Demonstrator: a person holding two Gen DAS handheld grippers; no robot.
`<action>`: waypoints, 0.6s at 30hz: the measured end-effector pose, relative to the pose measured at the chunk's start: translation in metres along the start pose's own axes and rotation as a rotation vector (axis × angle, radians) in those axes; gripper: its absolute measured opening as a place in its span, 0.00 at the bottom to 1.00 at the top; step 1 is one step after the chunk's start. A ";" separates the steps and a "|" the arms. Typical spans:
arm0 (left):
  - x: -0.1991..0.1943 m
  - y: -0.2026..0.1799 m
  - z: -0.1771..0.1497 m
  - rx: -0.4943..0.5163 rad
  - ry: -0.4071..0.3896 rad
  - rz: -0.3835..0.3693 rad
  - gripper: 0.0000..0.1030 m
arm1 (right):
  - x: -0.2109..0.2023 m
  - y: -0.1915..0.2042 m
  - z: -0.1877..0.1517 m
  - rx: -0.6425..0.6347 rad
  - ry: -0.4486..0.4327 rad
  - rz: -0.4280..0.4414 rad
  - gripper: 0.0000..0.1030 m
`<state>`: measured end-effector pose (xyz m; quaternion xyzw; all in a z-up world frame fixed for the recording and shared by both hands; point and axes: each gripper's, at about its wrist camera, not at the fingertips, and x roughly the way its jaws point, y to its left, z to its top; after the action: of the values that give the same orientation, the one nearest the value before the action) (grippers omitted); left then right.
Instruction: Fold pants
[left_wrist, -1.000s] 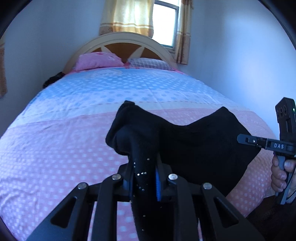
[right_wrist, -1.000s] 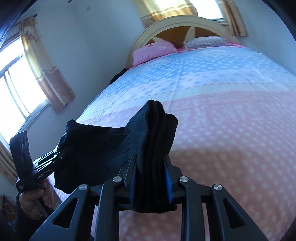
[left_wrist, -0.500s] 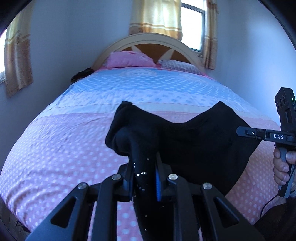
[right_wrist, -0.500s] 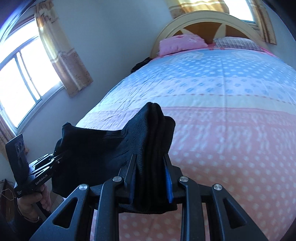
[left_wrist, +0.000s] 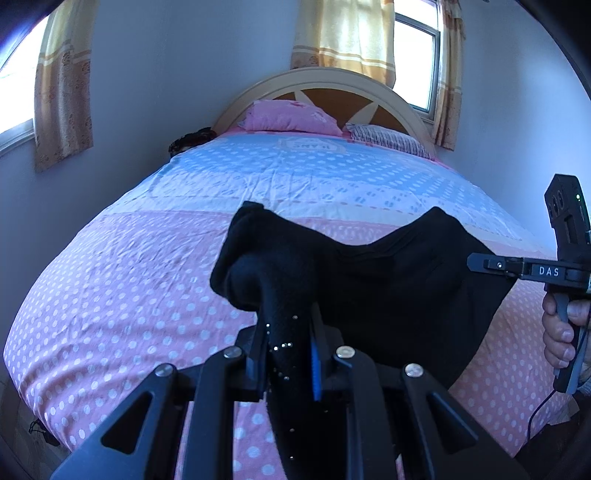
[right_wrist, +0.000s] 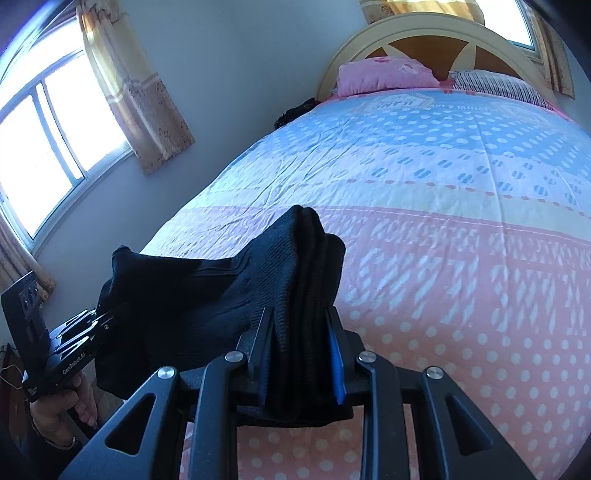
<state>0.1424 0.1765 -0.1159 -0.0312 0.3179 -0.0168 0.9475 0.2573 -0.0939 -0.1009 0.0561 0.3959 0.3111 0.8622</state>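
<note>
Above bed (left_wrist: 155, 280): black pants (left_wrist: 399, 295) clamped by L gripper (left_wrist: 290, 354) & R gripper (right_wrist: 301, 354) (legs prob. hidden below).

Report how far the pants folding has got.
Done: both tongs, left and right, are shut on the pants, which hang bunched between them above the bed. In hand: carrying them. Left: laying them flat and making every fold.

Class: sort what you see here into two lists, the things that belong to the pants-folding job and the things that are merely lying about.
Belongs to the job:
black pants
left gripper
right gripper
bed

Just lying about:
pink pillow
striped pillow
curtains
dark bundle by the headboard
</note>
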 end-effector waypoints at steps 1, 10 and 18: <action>0.002 0.002 0.000 -0.004 0.004 0.001 0.18 | 0.003 0.001 0.001 0.000 0.002 0.001 0.26; 0.009 0.021 -0.012 -0.052 0.036 0.000 0.18 | 0.028 0.008 0.004 -0.001 0.016 0.013 0.26; 0.018 0.030 -0.025 -0.045 0.058 0.013 0.18 | 0.047 0.003 0.002 0.020 0.041 0.003 0.26</action>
<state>0.1423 0.2040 -0.1489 -0.0499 0.3457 -0.0044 0.9370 0.2800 -0.0637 -0.1293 0.0590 0.4168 0.3094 0.8527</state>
